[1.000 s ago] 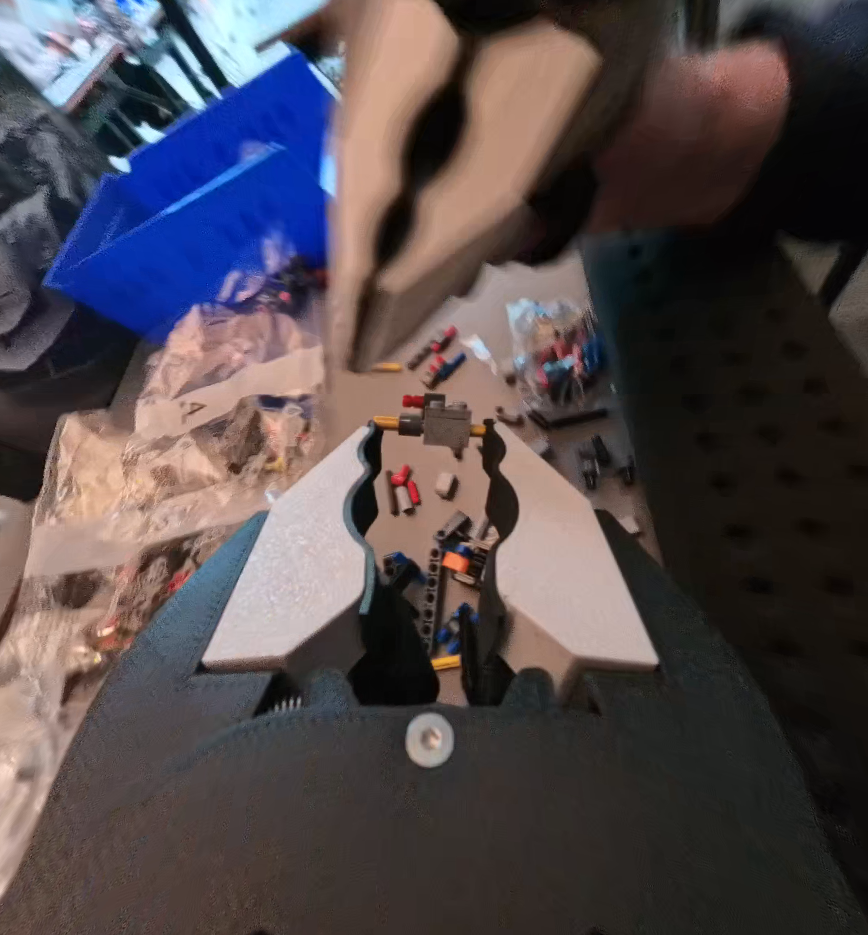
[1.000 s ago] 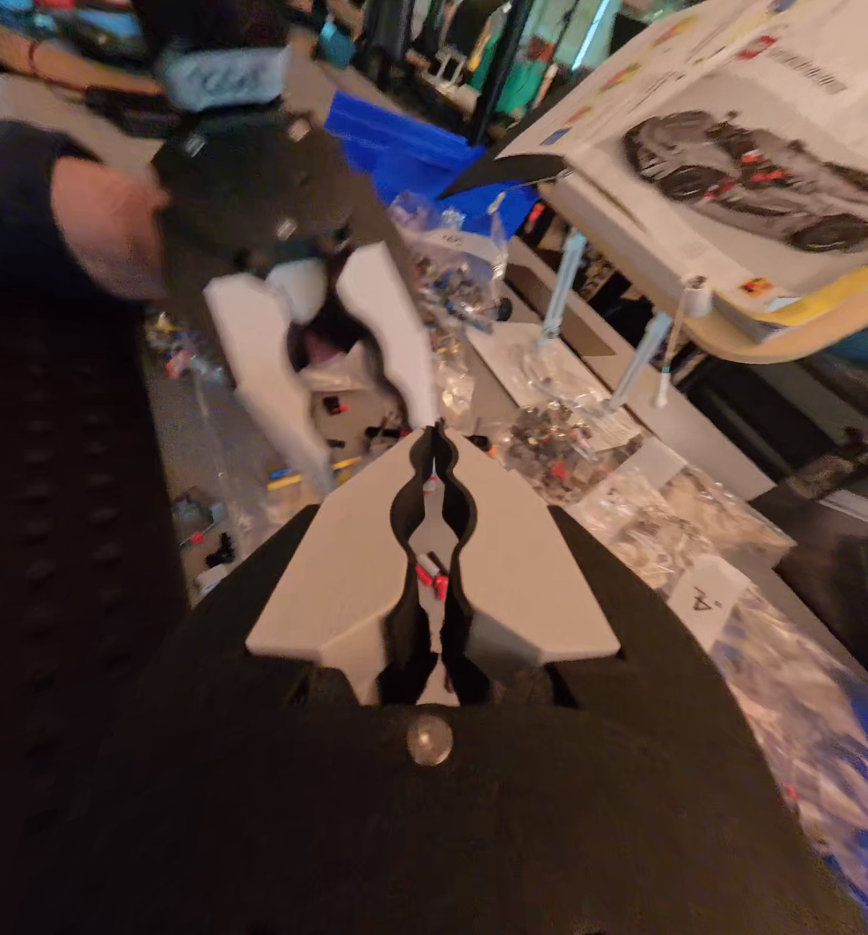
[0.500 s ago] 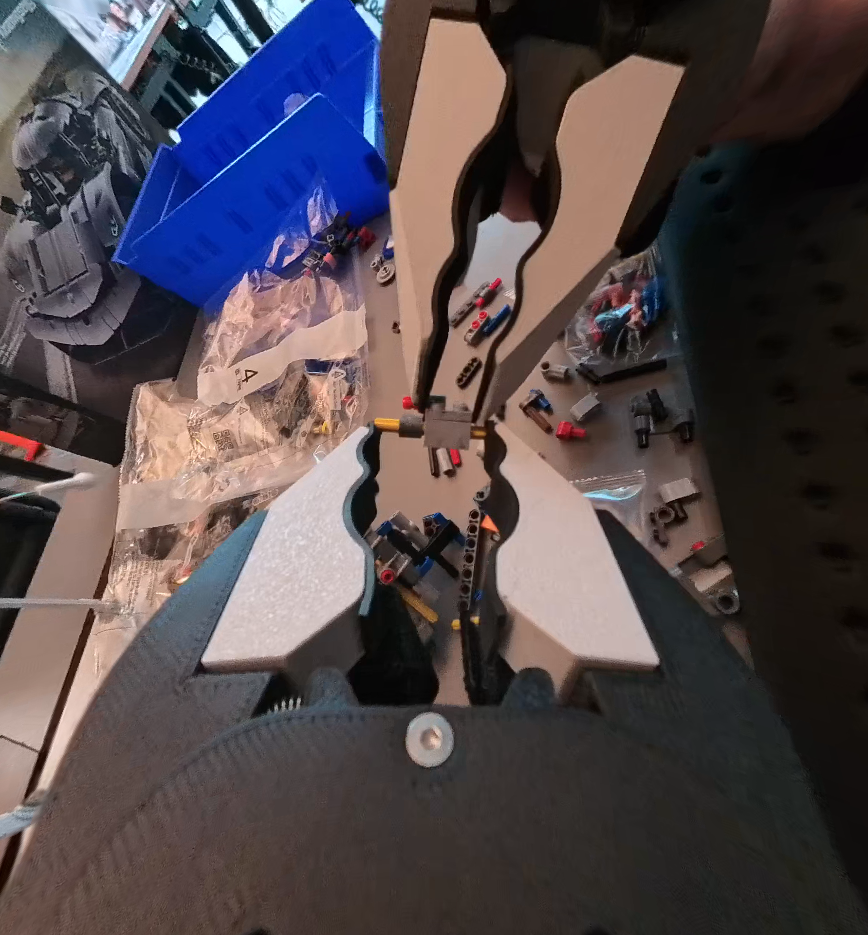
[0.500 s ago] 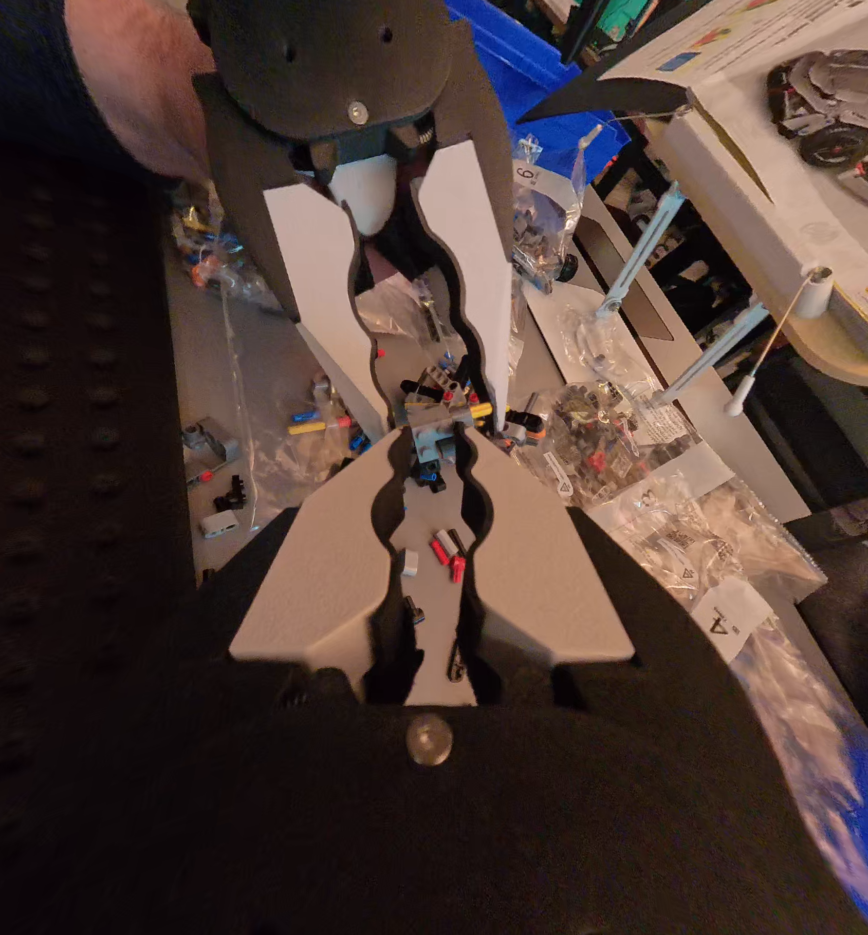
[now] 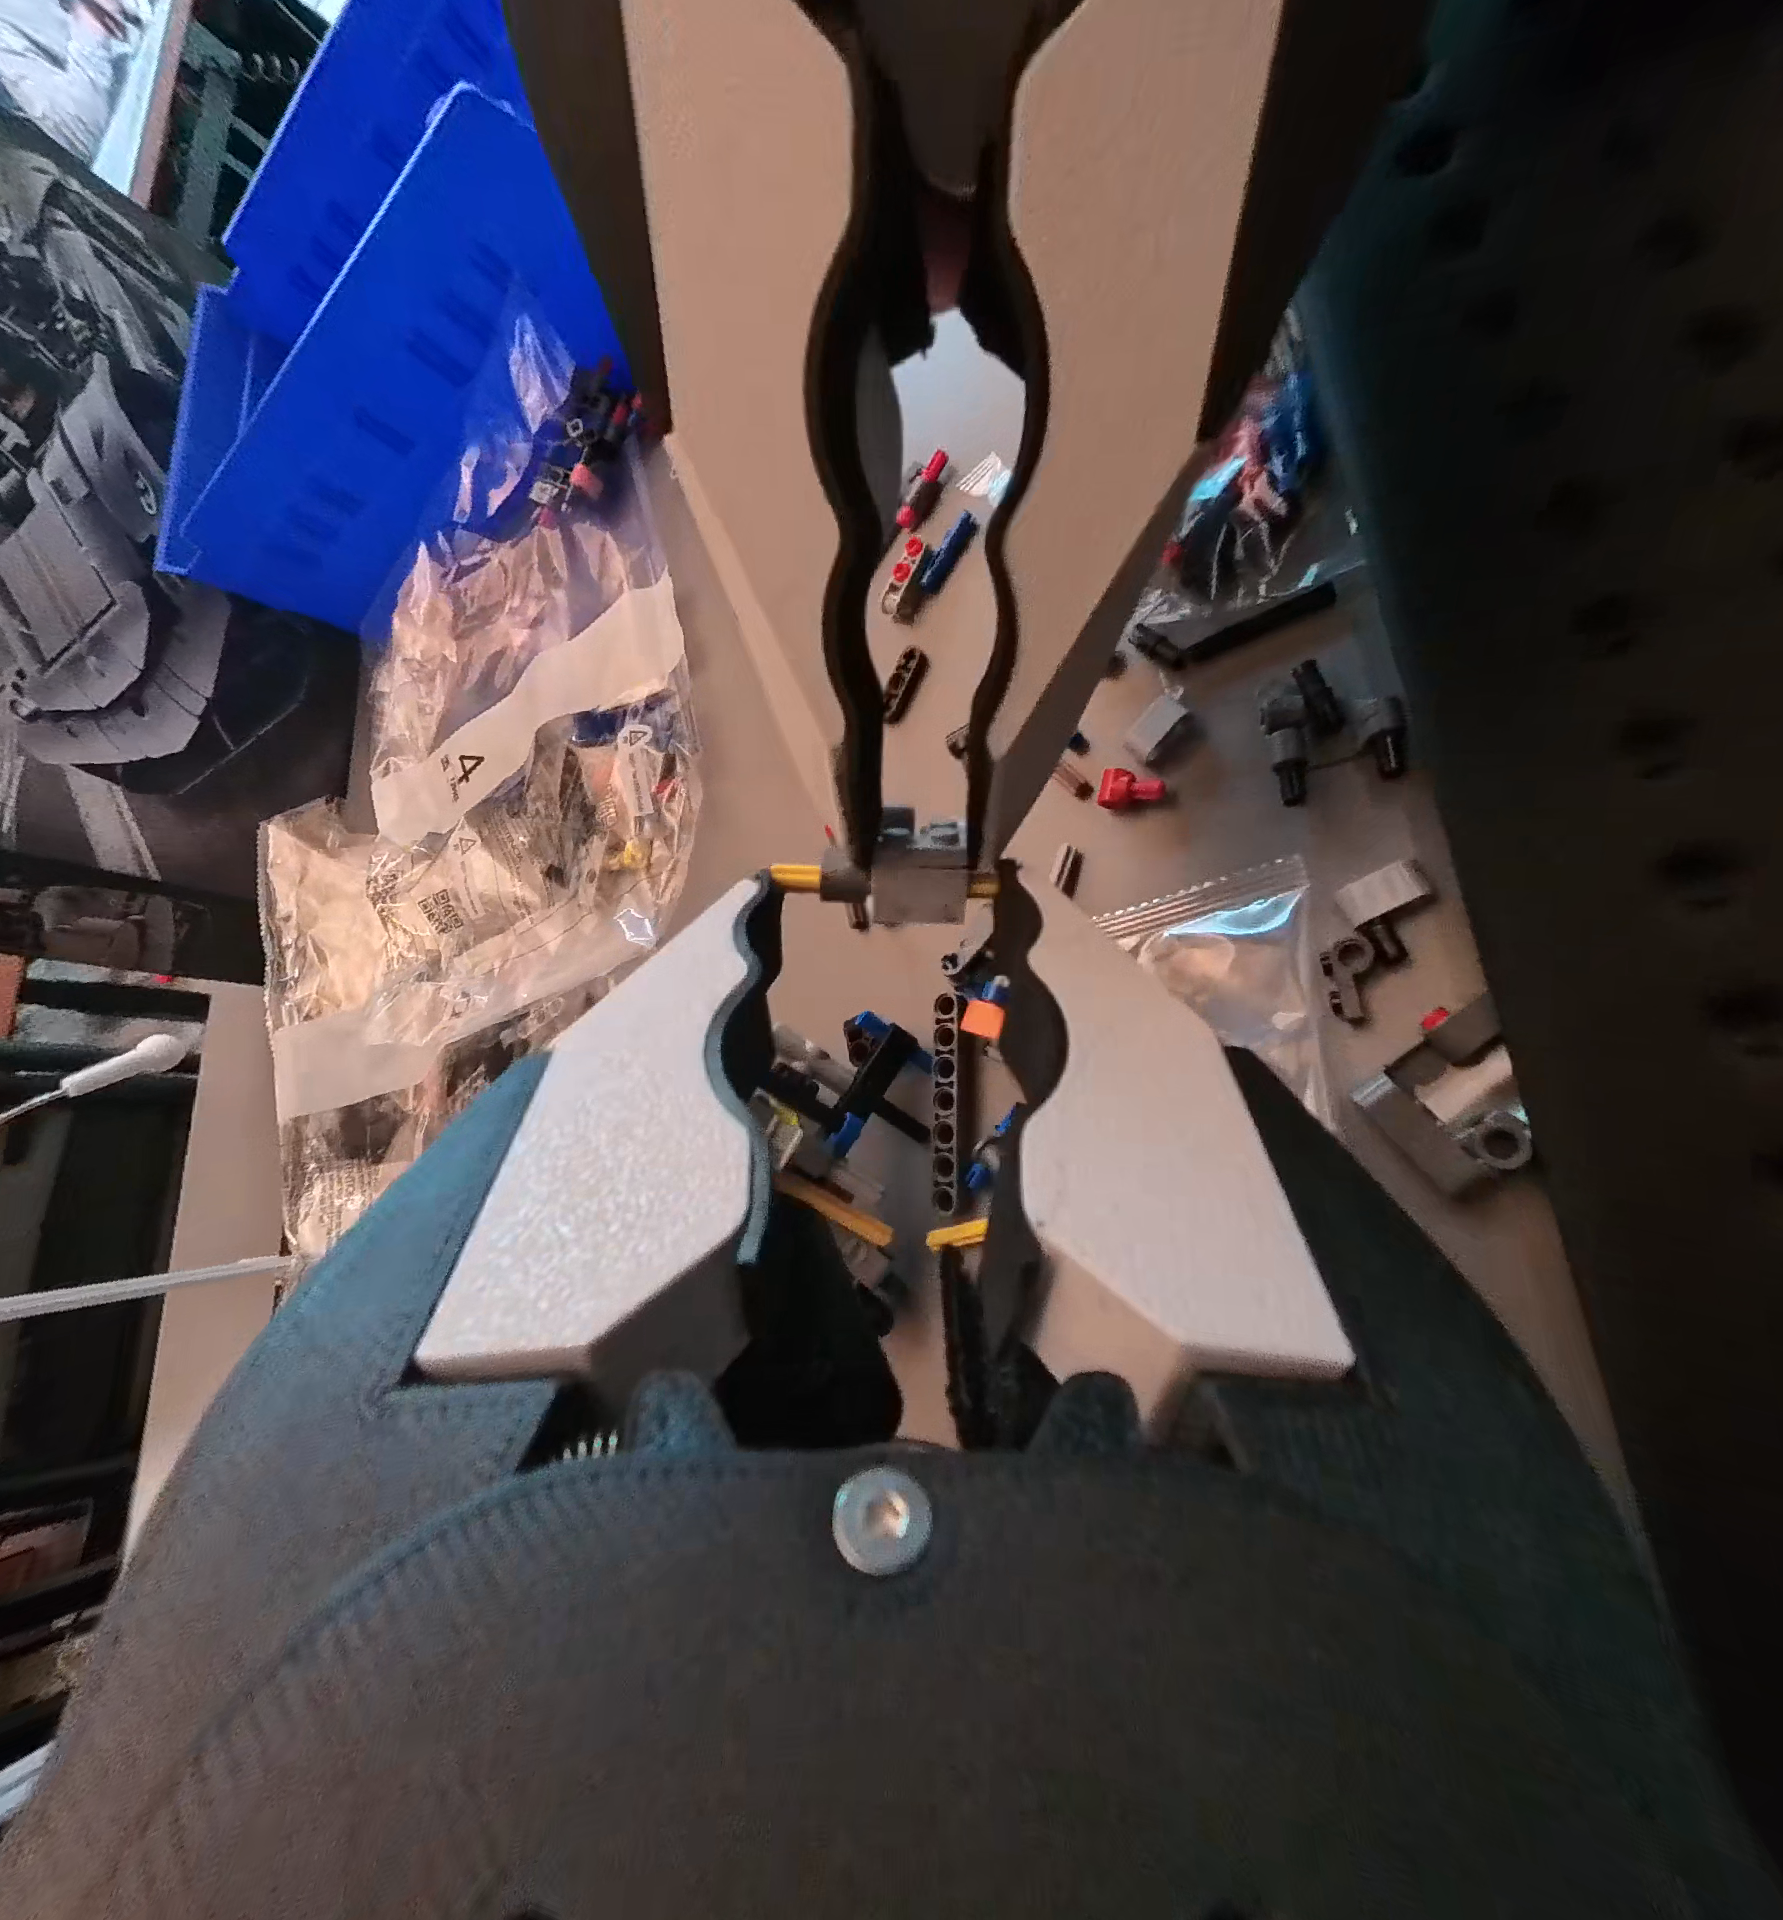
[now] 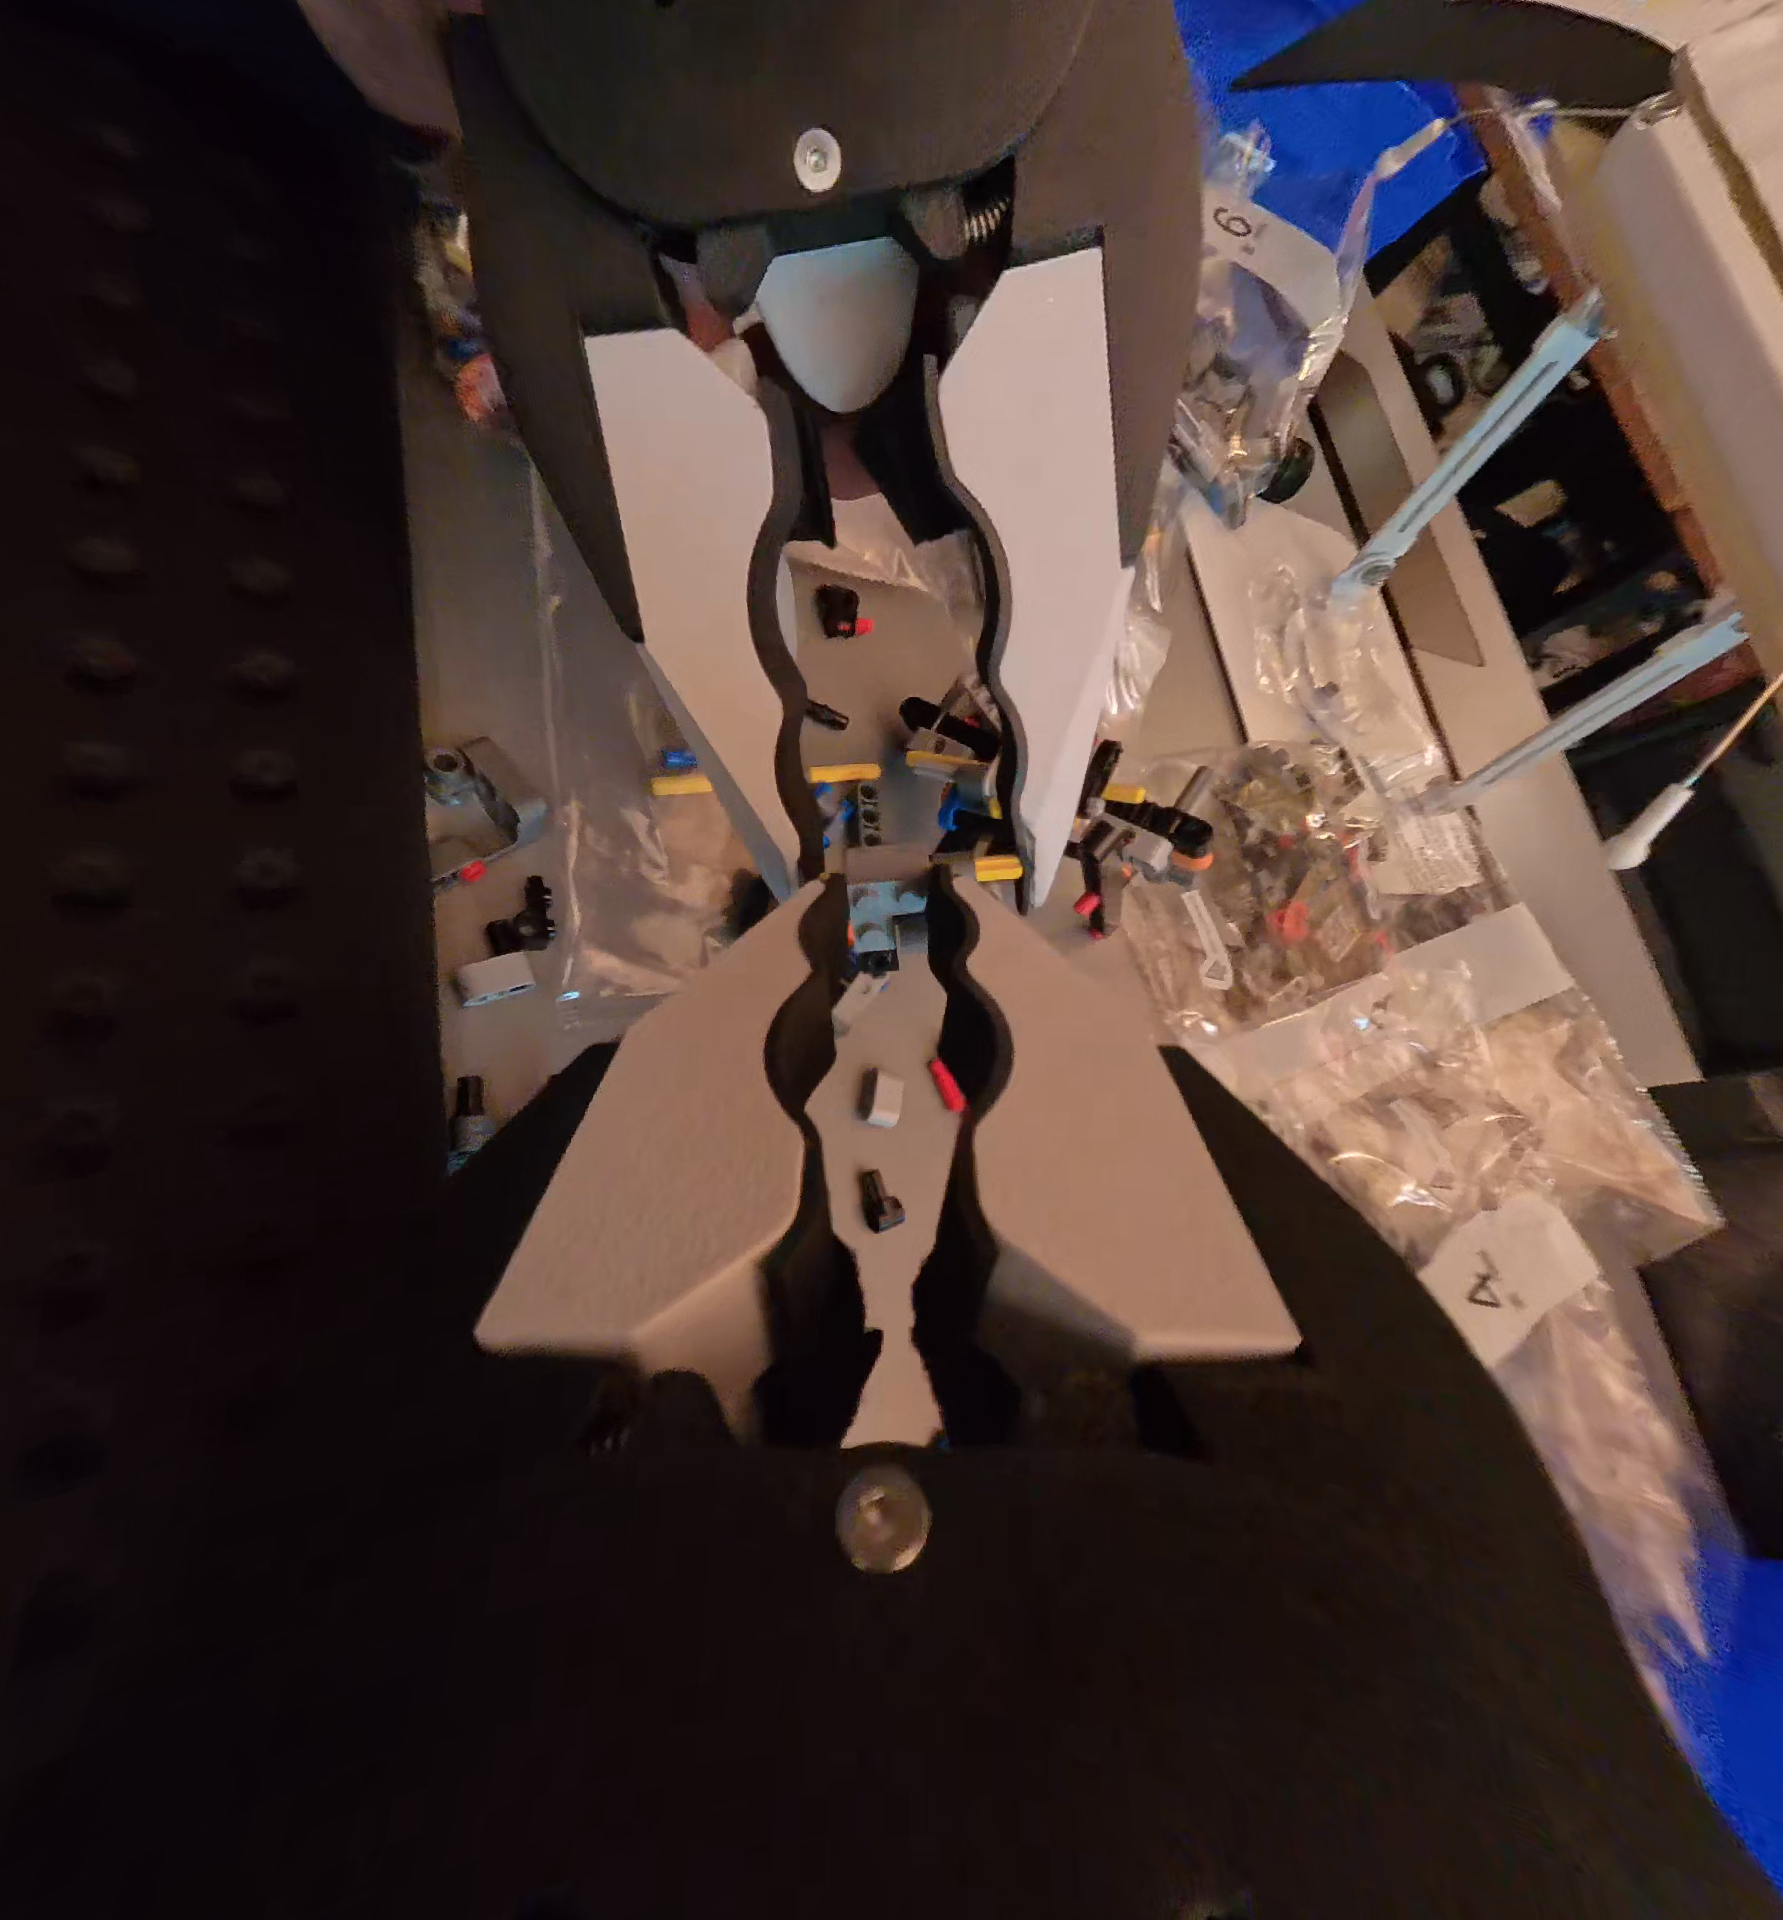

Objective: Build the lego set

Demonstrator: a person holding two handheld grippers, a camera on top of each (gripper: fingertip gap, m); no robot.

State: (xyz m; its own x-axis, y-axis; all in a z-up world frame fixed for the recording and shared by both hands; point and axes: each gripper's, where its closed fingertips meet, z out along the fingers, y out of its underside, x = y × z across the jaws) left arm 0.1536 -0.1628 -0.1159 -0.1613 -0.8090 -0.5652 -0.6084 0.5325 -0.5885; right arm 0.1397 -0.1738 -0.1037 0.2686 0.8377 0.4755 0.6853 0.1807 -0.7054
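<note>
A small grey lego assembly [image 5: 918, 896] with a yellow axle through it hangs in the air between both grippers. My left gripper [image 5: 882, 881] is shut on it, its tips pressing the axle ends. My right gripper [image 5: 916, 847] comes from the opposite side, its fingertips clamped on the grey block's sides. In the right wrist view the right gripper [image 6: 882, 883] holds the same assembly [image 6: 879, 906], and the left gripper [image 6: 916, 878] reaches in from above. Loose lego pieces lie on the table [image 5: 1219, 821] below, among them a black holed beam [image 5: 947, 1101].
Clear bags of parts [image 5: 513, 831] lie to the left, with blue bins [image 5: 378, 395] and the set's box [image 5: 35, 520] behind. A black studded mat [image 5: 1645, 727] borders the right. An open instruction booklet on a stand [image 6: 1749, 208] is at the right wrist view's upper right. Both grippers' tips are close together, under 4 cm apart.
The right gripper swung in toward the left gripper, opened around the held assembly, and has closed on its grey block. The left gripper kept its hold on the axle.
</note>
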